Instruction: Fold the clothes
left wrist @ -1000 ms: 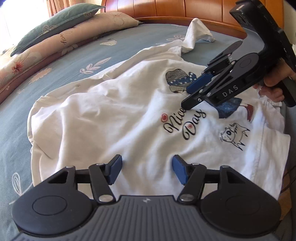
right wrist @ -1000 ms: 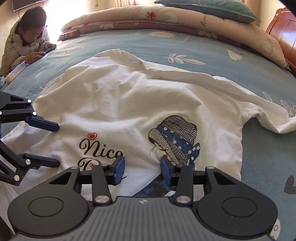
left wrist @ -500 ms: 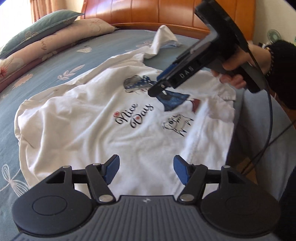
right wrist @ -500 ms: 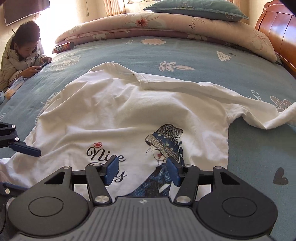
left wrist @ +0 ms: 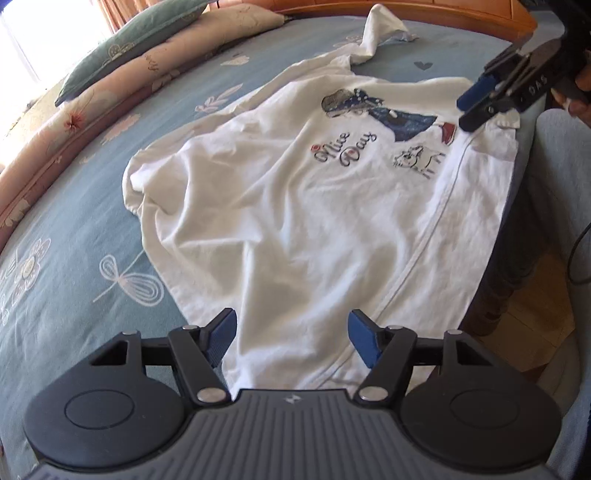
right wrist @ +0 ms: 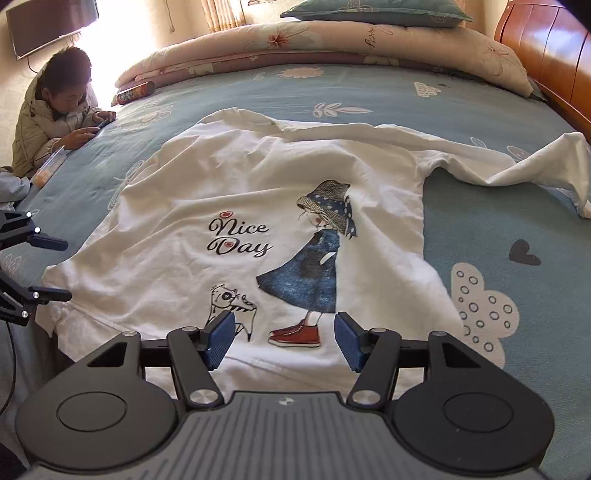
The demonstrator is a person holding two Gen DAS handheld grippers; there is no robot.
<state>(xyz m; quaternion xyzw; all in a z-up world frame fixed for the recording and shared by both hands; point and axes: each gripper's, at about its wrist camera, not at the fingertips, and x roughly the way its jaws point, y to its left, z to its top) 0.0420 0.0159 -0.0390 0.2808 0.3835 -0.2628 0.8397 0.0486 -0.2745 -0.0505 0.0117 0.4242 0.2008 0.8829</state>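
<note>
A white T-shirt (left wrist: 295, 206) with a "Nice Day" print lies face up and spread on the blue bedsheet (left wrist: 74, 240). One sleeve (right wrist: 546, 162) trails out toward the headboard. My left gripper (left wrist: 291, 339) hovers open over the shirt's hem corner, with nothing between its pads. My right gripper (right wrist: 280, 341) hangs above the hem by the printed red shoes; its jaws are opening and grip nothing. From the left wrist view the right gripper (left wrist: 471, 107) shows at the upper right over the hem. In the right wrist view the left gripper (right wrist: 50, 268) stands at the left edge of the T-shirt (right wrist: 258, 192).
A folded quilt (right wrist: 332, 40) with a green pillow (right wrist: 369, 9) lies along the far side. The wooden headboard (right wrist: 546, 48) is on the right. A person (right wrist: 55, 110) leans on the far bed edge beside a can (right wrist: 135, 93). The floor (left wrist: 528, 321) shows past the near edge.
Both grippers have drawn back from the middle of the shirt to its hem and risen a little. The right gripper's jaws have widened. The shirt has not moved.
</note>
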